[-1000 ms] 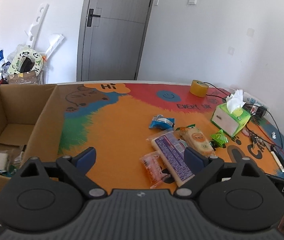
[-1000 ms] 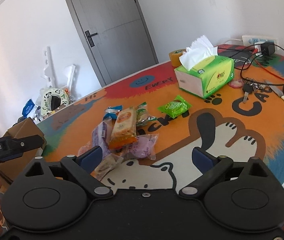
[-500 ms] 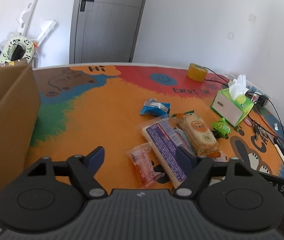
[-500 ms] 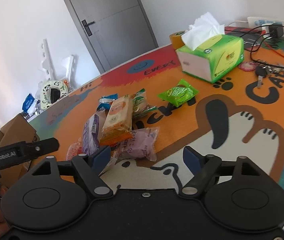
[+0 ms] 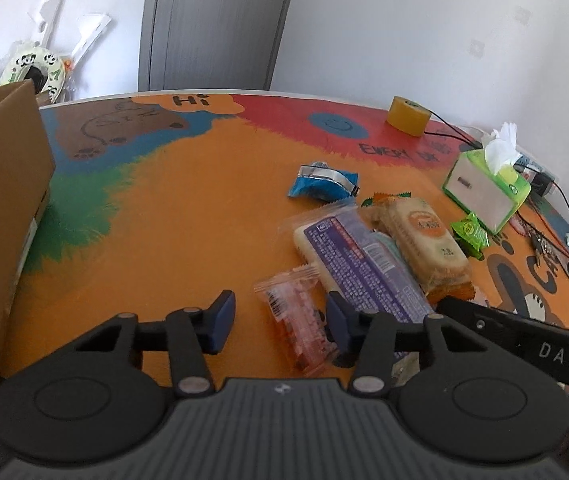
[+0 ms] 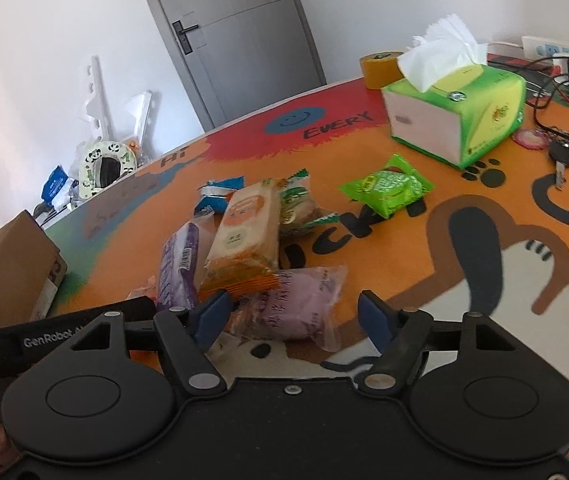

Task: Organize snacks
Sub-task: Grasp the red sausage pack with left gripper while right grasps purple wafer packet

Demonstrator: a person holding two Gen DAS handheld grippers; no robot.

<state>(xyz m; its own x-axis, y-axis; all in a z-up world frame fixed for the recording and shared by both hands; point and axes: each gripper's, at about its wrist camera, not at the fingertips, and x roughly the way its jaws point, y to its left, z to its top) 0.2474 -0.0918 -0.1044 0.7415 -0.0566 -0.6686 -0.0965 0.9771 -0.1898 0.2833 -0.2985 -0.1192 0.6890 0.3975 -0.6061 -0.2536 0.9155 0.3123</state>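
Colourful cartoon matting in orange, red and blue covers the tabletop (image 5: pixel 188 216), with a white wall and grey door (image 5: pixel 212 24) behind. Nearest, the left gripper (image 5: pixel 278 316) hovers low with its fingers (image 5: pixel 220 316) apart and has just been narrowing; a small orange snack packet (image 5: pixel 298 316) lies between them, though whether the right-side pad touches it is unclear. Just beyond that finger lies a long purple packet (image 5: pixel 360 264), with a tan biscuit packet (image 5: pixel 428 240) beside it. Farther ahead sit a blue packet (image 5: pixel 322 186) and a small green packet (image 5: pixel 470 234). A cardboard box (image 5: pixel 0 208) stands well off to the left of the fingers.

The right gripper (image 6: pixel 290 314) has also just been narrowing, fingers (image 6: pixel 372 320) still apart, with a pale purple packet (image 6: pixel 296 308) between them, unpinched. Beyond it, a green tissue box (image 6: pixel 460 112) and a roll of tape (image 6: pixel 380 68) stand far ahead to the right.
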